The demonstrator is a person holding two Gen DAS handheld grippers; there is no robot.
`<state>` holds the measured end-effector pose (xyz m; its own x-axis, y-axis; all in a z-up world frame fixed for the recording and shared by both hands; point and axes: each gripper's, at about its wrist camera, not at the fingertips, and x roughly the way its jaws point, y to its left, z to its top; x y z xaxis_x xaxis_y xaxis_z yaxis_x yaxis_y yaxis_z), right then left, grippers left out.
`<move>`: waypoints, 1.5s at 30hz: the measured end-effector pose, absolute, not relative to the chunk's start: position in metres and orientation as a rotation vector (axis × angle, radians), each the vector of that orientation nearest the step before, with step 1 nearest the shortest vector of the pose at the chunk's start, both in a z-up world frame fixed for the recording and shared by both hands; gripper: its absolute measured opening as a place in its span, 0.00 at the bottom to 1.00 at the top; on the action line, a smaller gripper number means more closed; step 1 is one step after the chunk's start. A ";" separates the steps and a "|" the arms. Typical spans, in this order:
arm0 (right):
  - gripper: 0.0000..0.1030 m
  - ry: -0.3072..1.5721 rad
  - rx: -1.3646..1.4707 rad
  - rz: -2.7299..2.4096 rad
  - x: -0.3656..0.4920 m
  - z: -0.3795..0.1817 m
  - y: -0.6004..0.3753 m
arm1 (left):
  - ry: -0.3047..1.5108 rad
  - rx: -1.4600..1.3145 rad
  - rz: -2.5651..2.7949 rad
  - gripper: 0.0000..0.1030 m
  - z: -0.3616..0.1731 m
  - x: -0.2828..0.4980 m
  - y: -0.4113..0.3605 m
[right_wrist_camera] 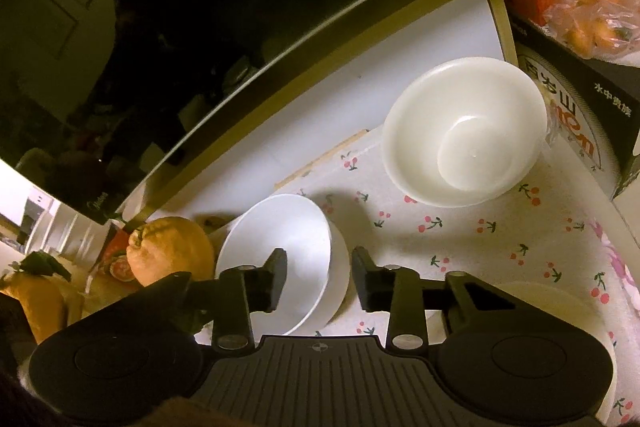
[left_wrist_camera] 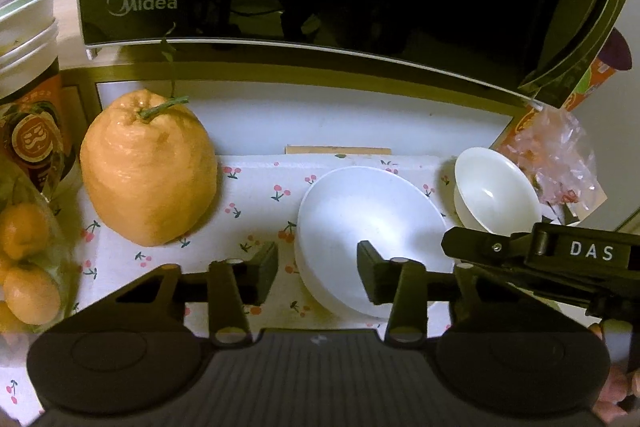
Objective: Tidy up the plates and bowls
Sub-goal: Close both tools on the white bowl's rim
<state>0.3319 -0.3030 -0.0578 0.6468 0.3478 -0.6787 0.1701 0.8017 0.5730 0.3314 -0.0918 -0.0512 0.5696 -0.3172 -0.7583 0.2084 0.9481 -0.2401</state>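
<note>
Both grippers straddle the white bowl's (left_wrist_camera: 370,227) rim on the cherry-print cloth (right_wrist_camera: 460,235): left gripper (left_wrist_camera: 318,269) and right gripper (right_wrist_camera: 320,277), jaws partly open, apparently readying a lift toward the cream bowl (right_wrist_camera: 464,131) far right.

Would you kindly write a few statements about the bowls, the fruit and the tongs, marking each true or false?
1. Both bowls are upright. True: the near bowl and the far bowl.
2. The right tongs straddle the near bowl's rim. True.
3. The left tongs are shut. False: open, one finger over the near bowl.
4. The big citrus sits in the far bowl. False: it stands on the cloth.
5. The bowls are stacked. False: they sit apart.
</note>
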 end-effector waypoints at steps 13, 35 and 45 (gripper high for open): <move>0.09 0.879 0.650 0.097 0.331 -0.061 -0.300 | 0.916 -0.103 -0.298 0.12 -0.054 0.326 -0.094; 0.09 0.849 0.623 0.118 0.279 -0.002 -0.284 | 0.887 -0.125 -0.298 0.12 -0.004 0.281 -0.074; 0.09 0.839 0.609 0.125 0.232 0.026 -0.283 | 0.875 -0.136 -0.311 0.12 0.019 0.235 -0.068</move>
